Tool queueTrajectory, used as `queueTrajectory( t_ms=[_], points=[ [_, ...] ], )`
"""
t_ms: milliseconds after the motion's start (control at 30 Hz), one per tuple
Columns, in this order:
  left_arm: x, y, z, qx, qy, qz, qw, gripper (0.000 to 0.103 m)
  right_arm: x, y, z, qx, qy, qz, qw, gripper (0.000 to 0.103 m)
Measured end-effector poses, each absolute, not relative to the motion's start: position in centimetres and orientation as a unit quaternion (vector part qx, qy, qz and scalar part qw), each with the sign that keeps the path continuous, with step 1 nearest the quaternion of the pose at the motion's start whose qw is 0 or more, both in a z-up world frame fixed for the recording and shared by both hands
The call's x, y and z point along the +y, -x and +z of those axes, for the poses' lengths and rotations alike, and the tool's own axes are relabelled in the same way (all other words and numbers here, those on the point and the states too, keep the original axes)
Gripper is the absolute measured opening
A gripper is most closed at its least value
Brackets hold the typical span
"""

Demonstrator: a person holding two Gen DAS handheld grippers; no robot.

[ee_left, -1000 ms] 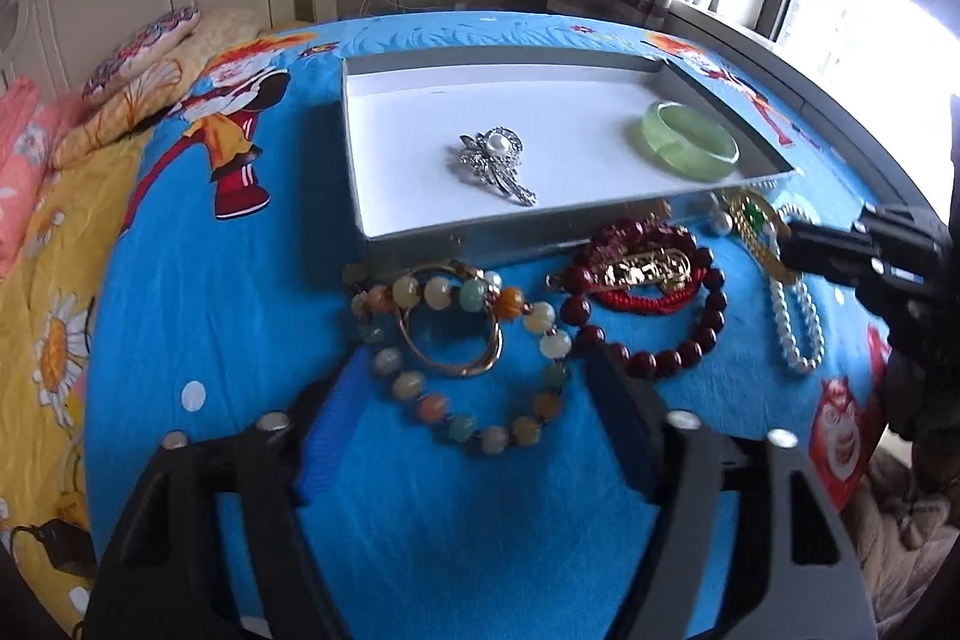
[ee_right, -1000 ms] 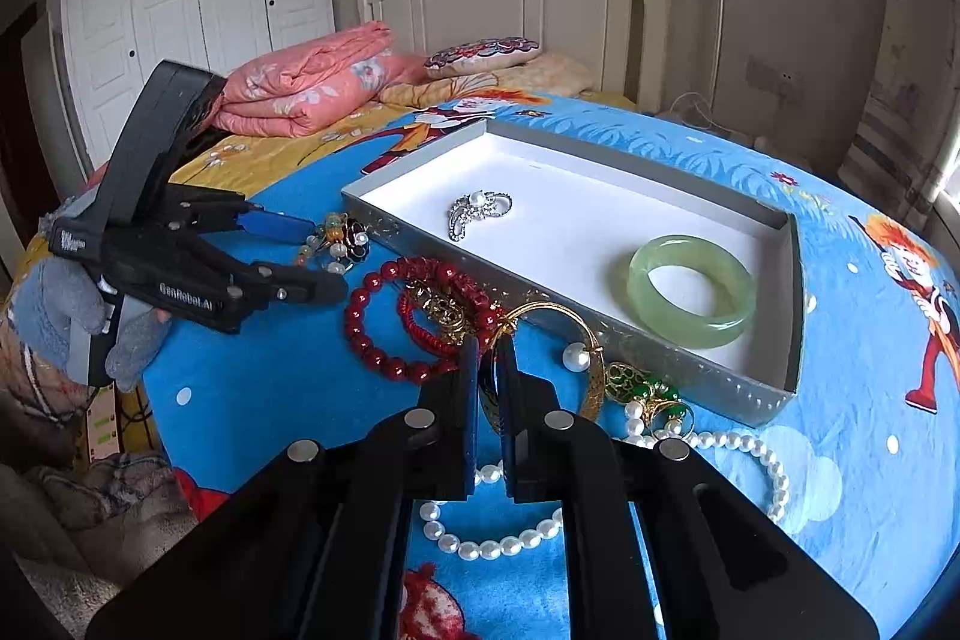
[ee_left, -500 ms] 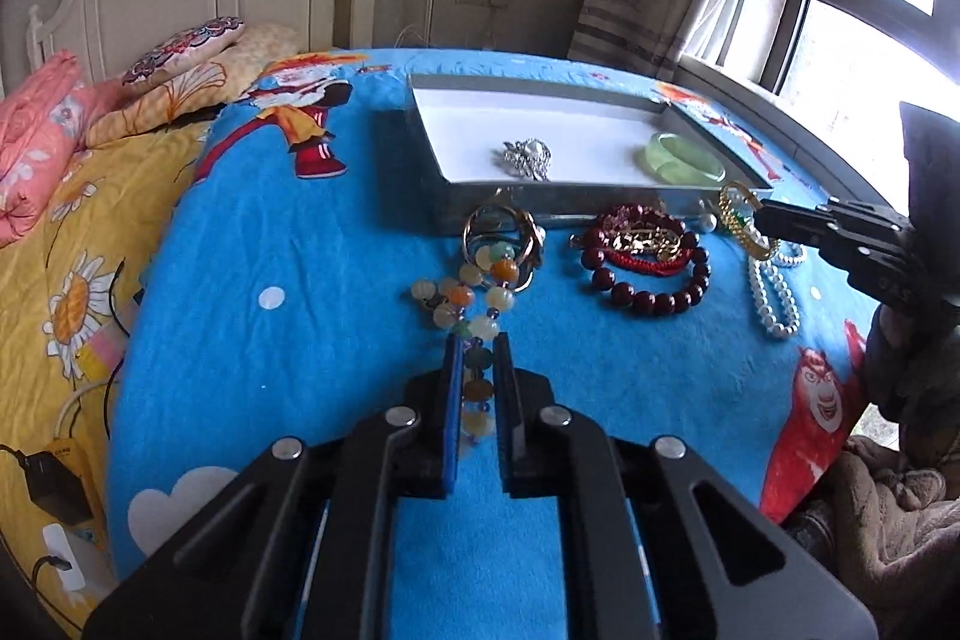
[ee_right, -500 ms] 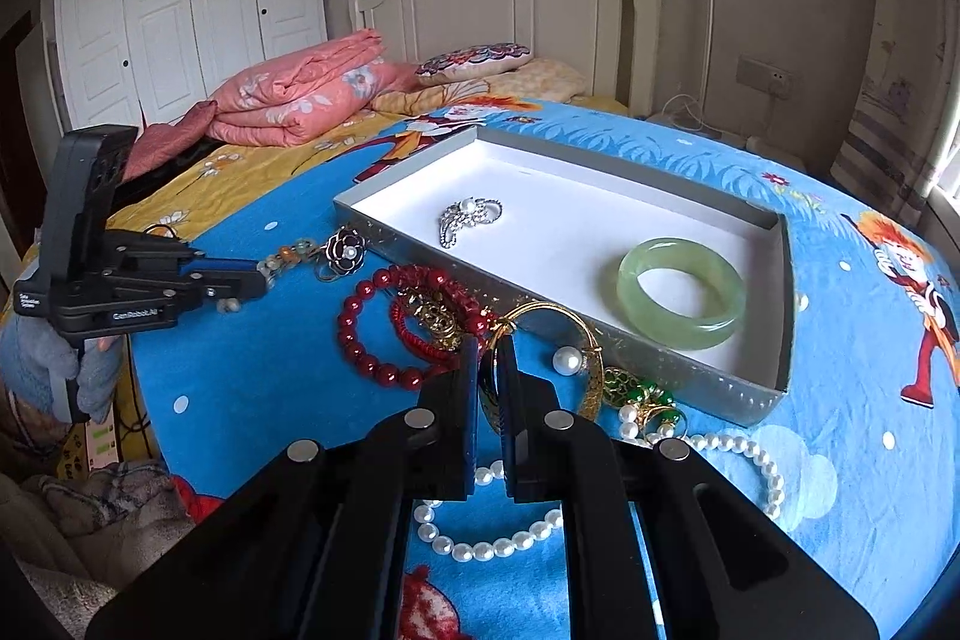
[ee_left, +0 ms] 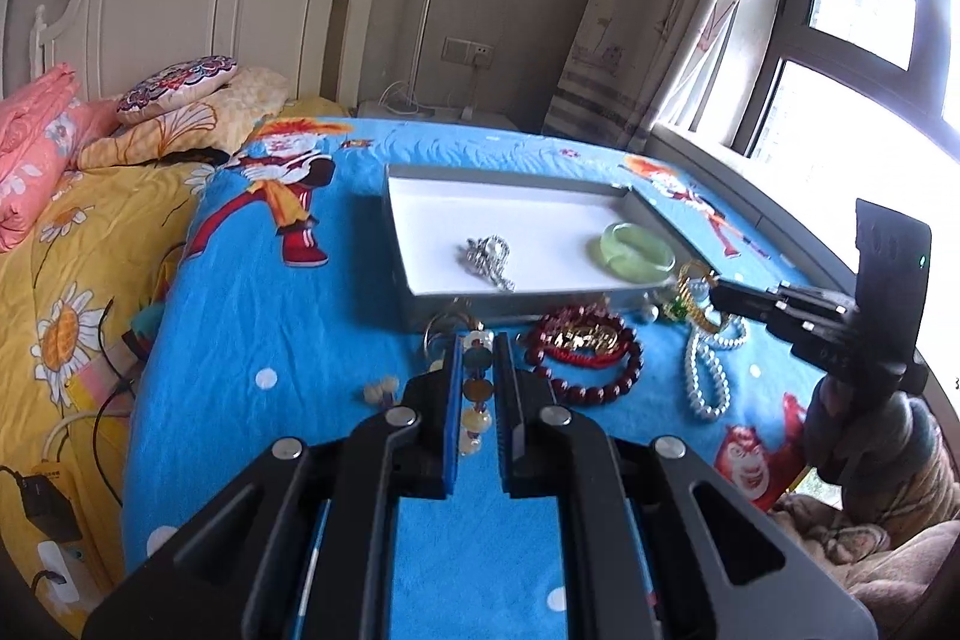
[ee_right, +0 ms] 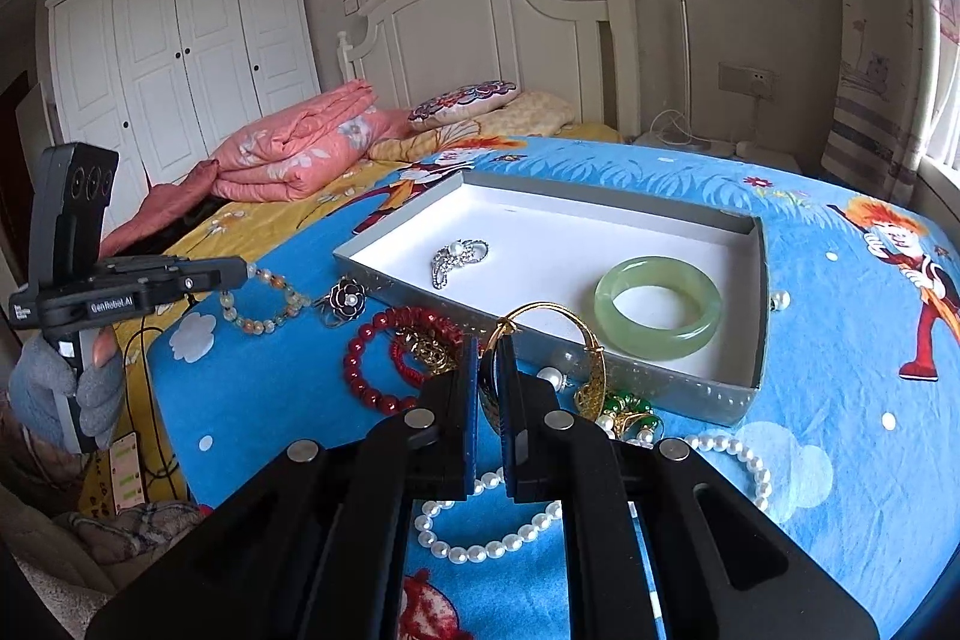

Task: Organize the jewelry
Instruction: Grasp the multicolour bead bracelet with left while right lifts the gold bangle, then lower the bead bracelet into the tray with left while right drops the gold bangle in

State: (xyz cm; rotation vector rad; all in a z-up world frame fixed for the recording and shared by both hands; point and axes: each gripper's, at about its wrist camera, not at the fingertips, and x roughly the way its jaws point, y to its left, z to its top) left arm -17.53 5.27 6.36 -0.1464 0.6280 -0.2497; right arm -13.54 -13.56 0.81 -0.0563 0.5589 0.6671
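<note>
A grey tray (ee_left: 636, 202) (ee_right: 759, 280) with a white floor lies on the blue bedspread. It holds a silver brooch (ee_left: 489, 253) (ee_right: 459, 256) and a green jade bangle (ee_left: 637, 250) (ee_right: 657, 307). My left gripper (ee_left: 478, 340) is shut on a multicoloured bead bracelet (ee_left: 477, 403) (ee_right: 264, 301) and holds it lifted off the bed, left of the tray. My right gripper (ee_right: 489, 346) is shut on a gold bangle (ee_right: 570, 325) (ee_left: 693, 295) in front of the tray. A dark red bead bracelet (ee_left: 591, 358) (ee_right: 372, 370) and a pearl necklace (ee_left: 705, 370) (ee_right: 498, 538) lie on the bedspread.
A black flower ring (ee_right: 347, 299), a gold charm with red cord (ee_right: 429, 340) and a green-stone piece (ee_right: 627, 409) lie by the tray's front wall. Folded pink quilt (ee_right: 288, 151) and pillows lie at the headboard. The bed's edge is near the window (ee_left: 840, 100).
My left gripper has risen and pulled back with the bead bracelet, which now hangs off the bedspread. My right gripper stays shut on the gold bangle and has lifted it slightly.
</note>
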Motion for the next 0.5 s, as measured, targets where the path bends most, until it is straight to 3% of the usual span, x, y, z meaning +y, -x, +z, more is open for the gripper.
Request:
queueTrajectory(
  t_ms=[500],
  points=[
    [2.1, 11.5, 11.0, 0.286, 0.042, -0.161, 0.944, 0.009, -12.3, 12.6, 2.9, 0.250, 0.057, 0.316, 0.914, 0.009]
  ],
)
